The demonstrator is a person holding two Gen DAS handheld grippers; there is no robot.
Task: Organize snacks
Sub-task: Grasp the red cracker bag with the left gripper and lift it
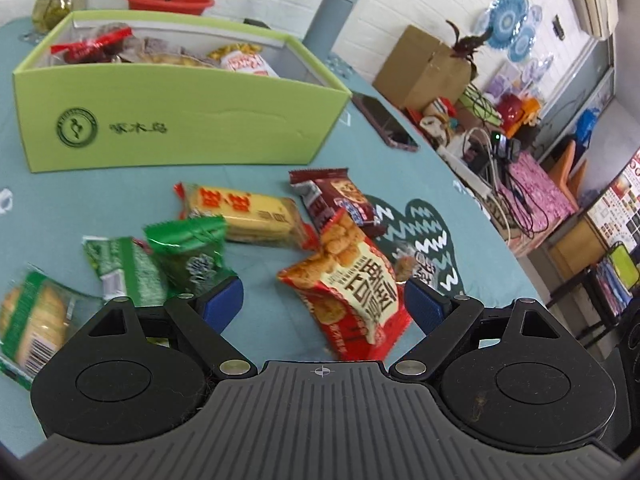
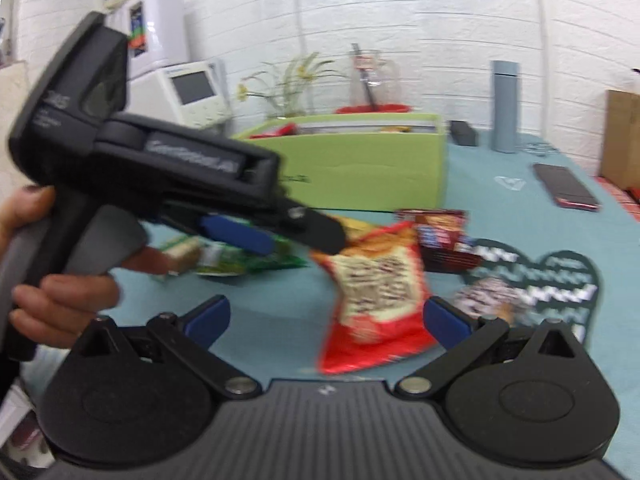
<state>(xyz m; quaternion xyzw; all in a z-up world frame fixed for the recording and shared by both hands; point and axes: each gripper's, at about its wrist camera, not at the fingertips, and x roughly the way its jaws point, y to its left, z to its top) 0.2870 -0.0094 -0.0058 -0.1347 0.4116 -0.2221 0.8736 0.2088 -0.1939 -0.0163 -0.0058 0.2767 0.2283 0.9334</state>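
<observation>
A light green box [image 1: 180, 120] with several snacks inside stands on the teal tablecloth [image 1: 100, 196]. In front of it lie a yellow cracker pack [image 1: 248, 216], a dark red pack [image 1: 336, 200], green packs [image 1: 188, 252] and a red-orange snack bag [image 1: 352, 284]. My left gripper [image 1: 323, 302] is open just over the red-orange bag, its blue pads [image 1: 222, 300] clear of it. My right gripper [image 2: 327, 320] is open wide, with the same bag [image 2: 376, 292] lying between its fingers, untouched. In the right wrist view a hand holds the left gripper [image 2: 288, 240] above the green packs [image 2: 248, 260].
A phone [image 1: 384, 124] lies right of the box, and a grey bottle [image 2: 505, 106] and a red basin [image 1: 168, 0] stand behind it. A small pack [image 2: 488, 300] rests on a dark heart print. The table's right edge drops to a cluttered bench [image 1: 500, 152].
</observation>
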